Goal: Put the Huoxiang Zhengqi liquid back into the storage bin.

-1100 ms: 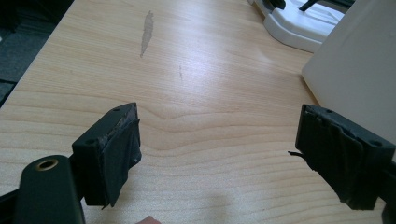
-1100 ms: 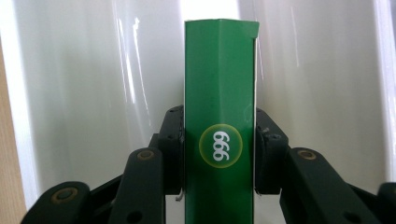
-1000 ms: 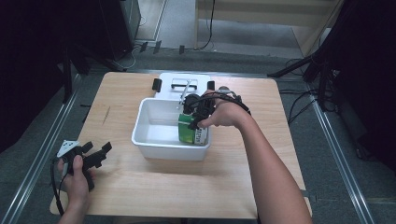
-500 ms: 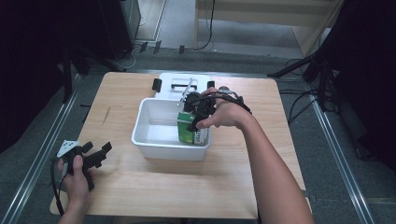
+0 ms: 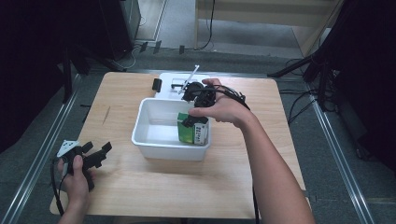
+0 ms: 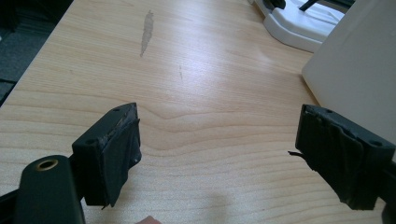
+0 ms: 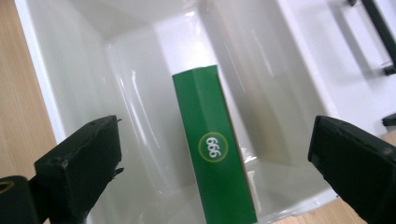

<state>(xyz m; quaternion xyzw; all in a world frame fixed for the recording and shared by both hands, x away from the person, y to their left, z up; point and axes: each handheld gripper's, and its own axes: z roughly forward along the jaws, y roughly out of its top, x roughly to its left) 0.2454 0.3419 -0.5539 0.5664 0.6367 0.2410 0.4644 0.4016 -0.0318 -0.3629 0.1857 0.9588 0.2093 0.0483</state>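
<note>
A green box [image 5: 191, 132] stands upright in the right end of a white tub [image 5: 161, 150] at mid-table. My right gripper [image 5: 192, 109] hovers just above it, pointing down into the tub. In the right gripper view the jaws stand wide apart on either side of the green box [image 7: 212, 149], not touching it, so the right gripper [image 7: 215, 135] is open. My left gripper [image 5: 95, 151] rests low over the table's front left corner. In the left gripper view the left gripper [image 6: 217, 135] is open, with bare wood between its jaws.
Behind the tub lies a flat white tray [image 5: 172, 77] with a white stick [image 5: 189, 77] and dark parts on it. A small black block [image 5: 157, 85] sits at its left. In the left gripper view the tub wall [image 6: 359, 70] stands to the right.
The right hand and its gripper have shifted slightly over the tub. The green box stands in the same spot. The left gripper has not moved.
</note>
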